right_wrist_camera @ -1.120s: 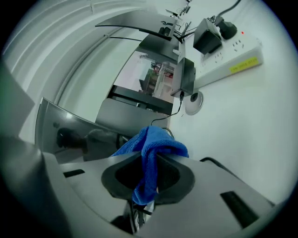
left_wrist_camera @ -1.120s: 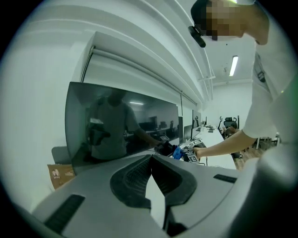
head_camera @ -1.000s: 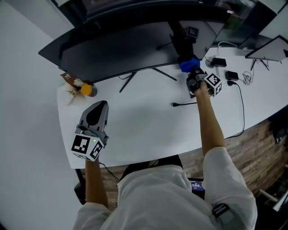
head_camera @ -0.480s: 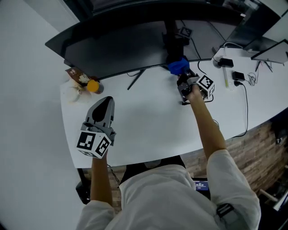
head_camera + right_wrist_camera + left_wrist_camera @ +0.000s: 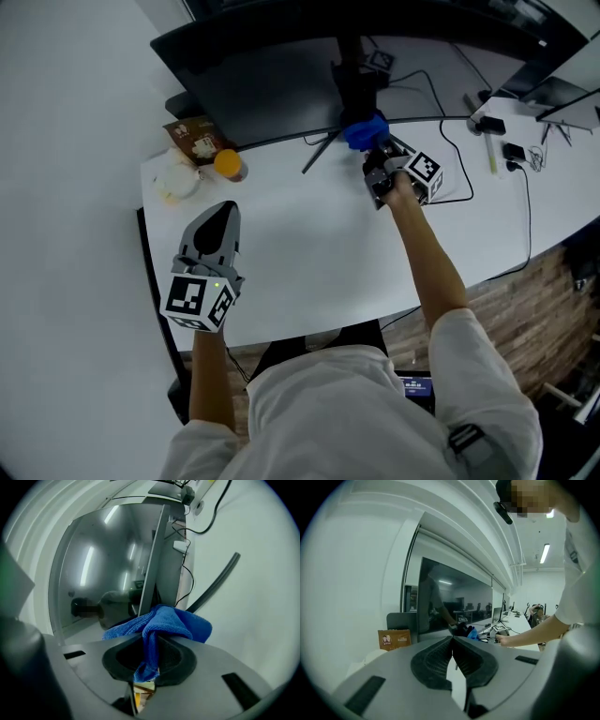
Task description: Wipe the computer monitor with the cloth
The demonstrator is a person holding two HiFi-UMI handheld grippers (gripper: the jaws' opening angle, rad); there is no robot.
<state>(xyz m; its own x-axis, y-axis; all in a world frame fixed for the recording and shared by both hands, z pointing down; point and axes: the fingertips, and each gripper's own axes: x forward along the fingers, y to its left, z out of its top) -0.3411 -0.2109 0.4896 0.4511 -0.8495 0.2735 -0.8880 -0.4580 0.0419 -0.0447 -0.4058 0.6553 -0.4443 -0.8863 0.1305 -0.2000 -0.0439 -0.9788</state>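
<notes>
A wide dark monitor (image 5: 272, 80) stands along the back of the white desk, seen from above in the head view. My right gripper (image 5: 375, 159) is shut on a blue cloth (image 5: 364, 131) and holds it near the monitor's lower edge, by the stand (image 5: 349, 66). In the right gripper view the blue cloth (image 5: 159, 625) bunches out of the shut jaws, close to the dark screen (image 5: 108, 564). My left gripper (image 5: 214, 225) hovers over the desk's left part, shut and holding nothing. In the left gripper view the monitor (image 5: 454, 604) stretches away to the right.
At the desk's back left lie a brown packet (image 5: 194, 141), an orange-capped item (image 5: 228, 164) and a white dish (image 5: 176, 183). Cables (image 5: 450, 103) and small devices (image 5: 511, 150) spread over the back right. A second screen (image 5: 562, 94) stands at the far right.
The head view has swung, so the scene sits further right. My right gripper with the cloth has moved left along the monitor's lower edge toward the stand. The left gripper has stayed put.
</notes>
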